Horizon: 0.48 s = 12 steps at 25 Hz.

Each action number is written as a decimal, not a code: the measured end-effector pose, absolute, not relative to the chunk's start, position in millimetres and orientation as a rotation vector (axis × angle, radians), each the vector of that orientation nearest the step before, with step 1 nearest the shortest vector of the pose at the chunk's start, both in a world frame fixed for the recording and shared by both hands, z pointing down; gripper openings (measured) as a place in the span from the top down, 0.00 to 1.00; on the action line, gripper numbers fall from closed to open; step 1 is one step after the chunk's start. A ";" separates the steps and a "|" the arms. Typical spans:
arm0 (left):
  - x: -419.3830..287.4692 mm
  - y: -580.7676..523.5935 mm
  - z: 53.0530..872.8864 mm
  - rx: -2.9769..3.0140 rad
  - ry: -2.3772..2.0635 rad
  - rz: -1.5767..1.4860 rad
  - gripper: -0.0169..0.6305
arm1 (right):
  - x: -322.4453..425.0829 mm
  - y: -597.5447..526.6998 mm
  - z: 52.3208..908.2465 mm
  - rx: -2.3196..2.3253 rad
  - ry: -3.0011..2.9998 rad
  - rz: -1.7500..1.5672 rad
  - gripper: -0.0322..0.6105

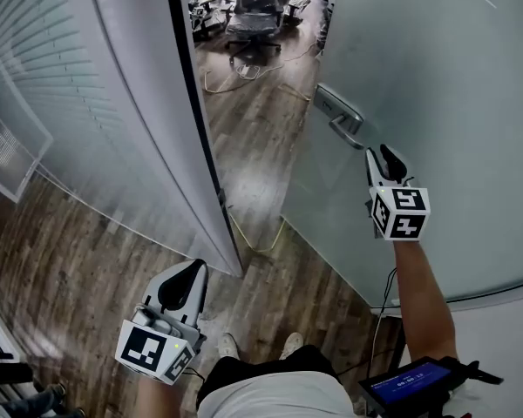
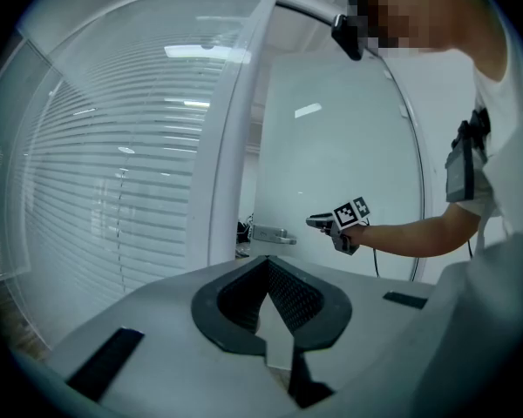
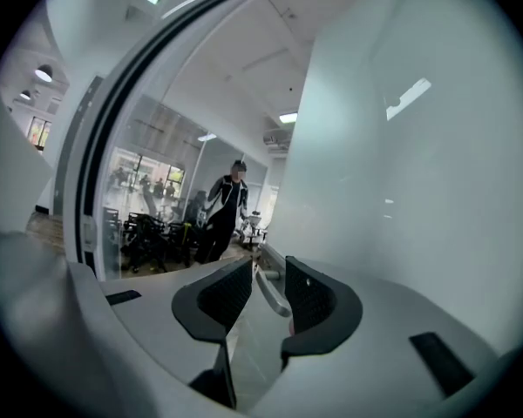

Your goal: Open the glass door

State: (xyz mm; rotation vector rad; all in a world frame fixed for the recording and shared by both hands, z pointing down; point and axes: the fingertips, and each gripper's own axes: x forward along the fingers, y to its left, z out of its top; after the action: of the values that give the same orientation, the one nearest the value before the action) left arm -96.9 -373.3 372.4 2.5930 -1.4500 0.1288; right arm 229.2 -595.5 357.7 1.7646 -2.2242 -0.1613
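Two grippers are in my view. The nearer one, the left gripper (image 1: pixel 186 275), hangs low over the wooden floor (image 1: pixel 70 259) at the near left. Its fingers are pressed together at the tips with nothing between them. Beyond it on the left stands a fixed glass wall (image 1: pixel 70 94) with slatted blinds, ending in a pale door frame (image 1: pixel 179 172).

Farther out on the right, the right gripper (image 1: pixel 385 158) is up at handle height with its fingers spread apart. In its own view I see the metal door handle (image 3: pixel 271 293) lined up in the gap between the fingers, but neither pad presses on it. From the head view the fingertips sit just short of the lever's end.

That handle is mounted at the left edge of the frosted glass door (image 1: pixel 436 94), which fills the right side of the scene. The door stands ajar, with a gap between its edge and the frame.

Through the opening, far off, I make out an office chair (image 1: pixel 254 7). The right gripper view shows a person (image 3: pixel 226 200) in dark clothes standing in that room.
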 end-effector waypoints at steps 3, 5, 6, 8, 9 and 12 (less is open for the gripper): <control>-109.1 -372.4 366.7 2.641 -1.402 0.112 0.97 | 204.1 -548.9 320.9 1.803 -2.280 -0.242 0.77; -112.9 -369.6 366.1 2.676 -1.359 0.103 0.97 | 193.0 -517.9 302.0 1.845 -2.311 -0.271 0.77; -113.2 -366.8 367.7 2.695 -1.333 0.101 0.97 | 189.7 -501.5 295.0 1.872 -2.323 -0.282 0.79; -115.6 -357.8 376.3 2.729 -1.285 0.106 0.97 | 180.6 -467.6 287.5 1.923 -2.340 -0.311 0.87; -120.0 -352.3 383.1 2.741 -1.266 0.109 0.97 | 173.0 -450.5 286.4 1.942 -2.346 -0.329 0.89; -138.6 -333.8 397.0 2.764 -1.218 0.109 0.97 | 145.3 -400.5 280.7 1.987 -2.354 -0.378 0.93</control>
State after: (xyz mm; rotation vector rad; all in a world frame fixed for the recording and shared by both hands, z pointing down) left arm -138.6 -333.8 397.0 2.7638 -1.2177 0.1094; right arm 145.3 -400.5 280.7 1.9867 -2.3537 -0.3778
